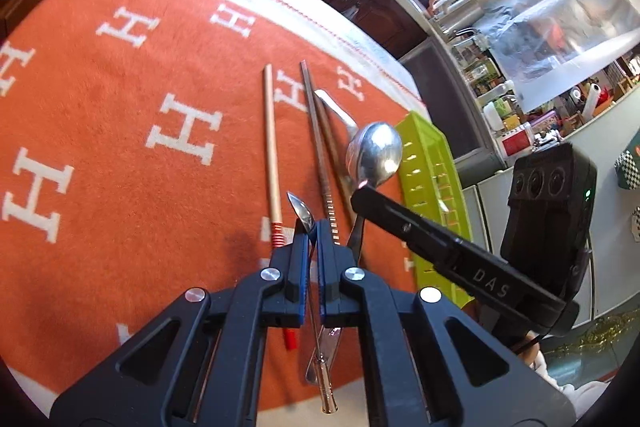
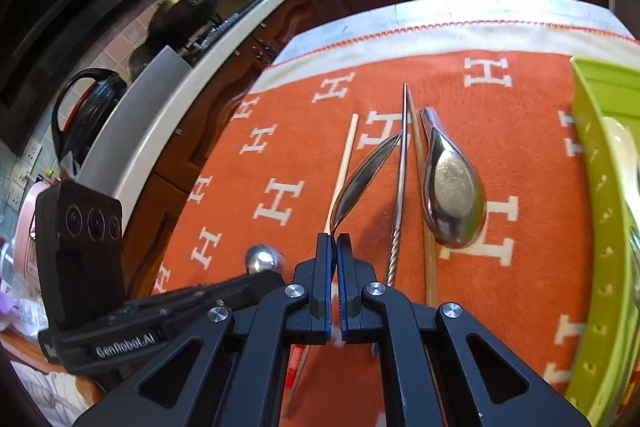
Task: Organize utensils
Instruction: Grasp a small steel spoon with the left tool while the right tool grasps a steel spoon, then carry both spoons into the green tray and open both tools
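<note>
Two claws clenched, each on a spoon — left claw [image 1: 312,227] pinching a small spoon [image 1: 301,211], right claw [image 2: 334,241] gripping a bigger spoon [image 2: 366,175]. Both lifted over the orange blanket [image 1: 120,99], chopsticks [image 2: 398,187] lying below, green tray [image 2: 604,187] beside.

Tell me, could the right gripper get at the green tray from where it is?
Probably yes. The green tray sits open on the right gripper's right side, and only utensils lying flat on the cloth lie between. Its jaws are shut on a spoon.
</note>
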`<state>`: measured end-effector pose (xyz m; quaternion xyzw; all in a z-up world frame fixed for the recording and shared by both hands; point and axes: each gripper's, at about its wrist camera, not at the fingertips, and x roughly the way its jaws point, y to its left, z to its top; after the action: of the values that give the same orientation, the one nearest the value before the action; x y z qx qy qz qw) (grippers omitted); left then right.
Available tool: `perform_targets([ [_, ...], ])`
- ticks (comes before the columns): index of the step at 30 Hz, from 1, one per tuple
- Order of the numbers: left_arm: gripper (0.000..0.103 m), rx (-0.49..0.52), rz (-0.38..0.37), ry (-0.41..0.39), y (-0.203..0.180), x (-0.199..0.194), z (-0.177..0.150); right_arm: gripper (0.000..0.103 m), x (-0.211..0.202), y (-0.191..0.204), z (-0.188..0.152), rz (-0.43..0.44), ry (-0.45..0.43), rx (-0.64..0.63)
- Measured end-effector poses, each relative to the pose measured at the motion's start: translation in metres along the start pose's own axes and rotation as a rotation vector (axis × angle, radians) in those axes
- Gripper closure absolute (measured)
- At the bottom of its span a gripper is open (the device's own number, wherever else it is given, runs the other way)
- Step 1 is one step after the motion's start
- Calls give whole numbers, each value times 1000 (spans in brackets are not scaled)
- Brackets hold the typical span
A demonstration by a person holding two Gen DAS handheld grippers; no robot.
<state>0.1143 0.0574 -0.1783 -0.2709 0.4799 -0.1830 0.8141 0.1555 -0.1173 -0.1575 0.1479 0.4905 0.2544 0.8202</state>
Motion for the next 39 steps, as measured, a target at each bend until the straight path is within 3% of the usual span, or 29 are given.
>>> perform_targets([
  [12, 102, 202, 12, 15, -106, -31, -8, 101, -130, -22, -33, -53, -147, 20],
  [18, 102, 323, 29, 44, -187, -7, 0, 101, -199, -58, -32, -188, -206, 1],
  [22, 102, 332, 58, 74, -224, 31, 11, 101, -224, -89, -23, -278, -196, -3],
  [29, 102, 308, 109, 133, -243, 112, 10, 101, -220, -137, -15, -380, -94, -76],
  [35, 102, 325, 165, 187, -233, 149, -2, 101, -193, -164, -17, -349, 1, -115],
  [39, 101, 333, 174, 187, -230, 149, -1, 100, -176, -175, -14, -304, 44, -51],
])
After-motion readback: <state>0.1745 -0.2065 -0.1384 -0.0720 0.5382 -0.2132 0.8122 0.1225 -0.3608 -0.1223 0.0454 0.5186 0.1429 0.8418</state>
